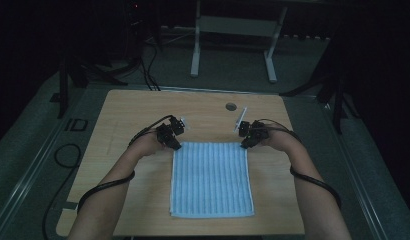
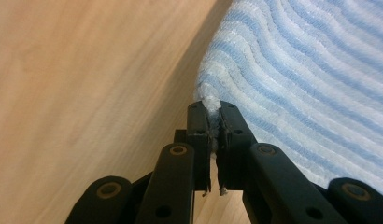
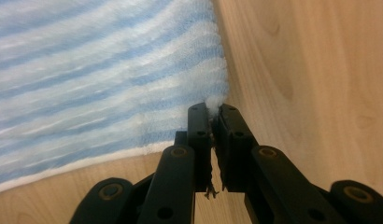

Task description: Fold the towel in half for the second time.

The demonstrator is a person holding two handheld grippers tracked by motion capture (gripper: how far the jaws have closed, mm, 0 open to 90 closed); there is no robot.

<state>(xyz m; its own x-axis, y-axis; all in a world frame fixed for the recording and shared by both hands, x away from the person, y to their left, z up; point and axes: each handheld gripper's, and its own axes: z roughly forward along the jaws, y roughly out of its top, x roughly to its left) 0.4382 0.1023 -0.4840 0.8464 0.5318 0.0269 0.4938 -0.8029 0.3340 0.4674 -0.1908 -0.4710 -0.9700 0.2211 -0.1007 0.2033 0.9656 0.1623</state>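
The striped towel [image 1: 211, 180] lay flat on the bench [image 1: 128, 115], near its front edge. The left tongs [image 1: 174, 145] were clenched on the towel's far left corner (a tuft of pile showed between the jaws), and the right tongs [image 1: 244, 144] were clenched on its far right corner.

A light wooden table [image 1: 123, 107] with rounded corners stands on a grey floor [image 1: 33, 135] in a dim room whose edges fall into darkness. Beyond its far edge rises the white frame of another table [image 1: 233, 25], its two legs ending in long feet, while black cables [image 1: 145, 65] trail across the floor to the left, near dark stand legs [image 1: 65, 80].
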